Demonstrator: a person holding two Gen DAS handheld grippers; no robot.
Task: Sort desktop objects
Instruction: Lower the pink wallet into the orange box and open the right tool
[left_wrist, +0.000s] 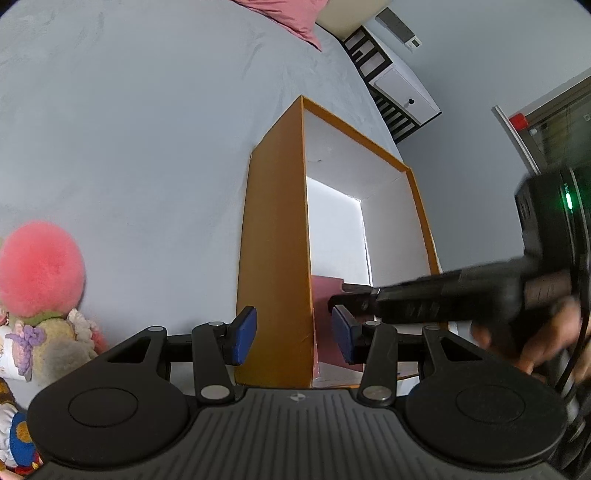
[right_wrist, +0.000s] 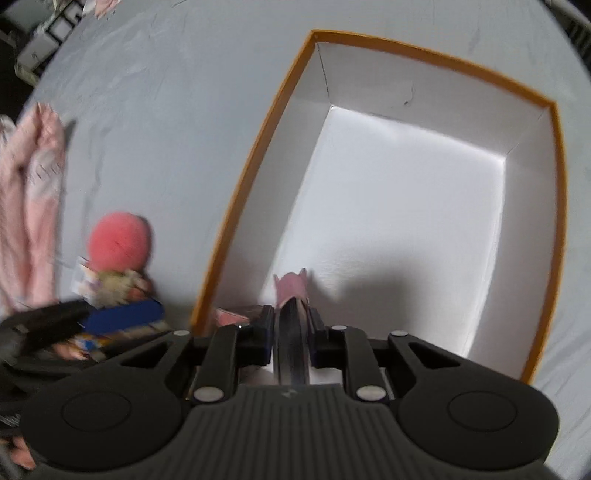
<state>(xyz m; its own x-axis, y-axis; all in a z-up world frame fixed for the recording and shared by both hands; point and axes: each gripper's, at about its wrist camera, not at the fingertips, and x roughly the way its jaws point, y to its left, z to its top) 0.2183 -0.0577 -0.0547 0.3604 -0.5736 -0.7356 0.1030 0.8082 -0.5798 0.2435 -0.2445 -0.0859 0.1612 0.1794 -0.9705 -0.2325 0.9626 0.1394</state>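
Right wrist view is motion-blurred. The right gripper (right_wrist: 291, 332) hangs over the near corner of one orange box (right_wrist: 255, 162) with a white interior. A thin dark-edged item with a pink end (right_wrist: 291, 288) sits between its narrowly set jaws; what it is cannot be made out, nor whether the pads press it. The left gripper (left_wrist: 293, 334) is spread, empty, straddling the box's near wall. One plush doll with a pink fluffy head (left_wrist: 40, 269) lies left of the box, partly cut off. Everything rests on a pale grey-blue sheet (left_wrist: 147, 147); a pink garment (right_wrist: 29, 206) lies at its left edge. White walls stand behind it.
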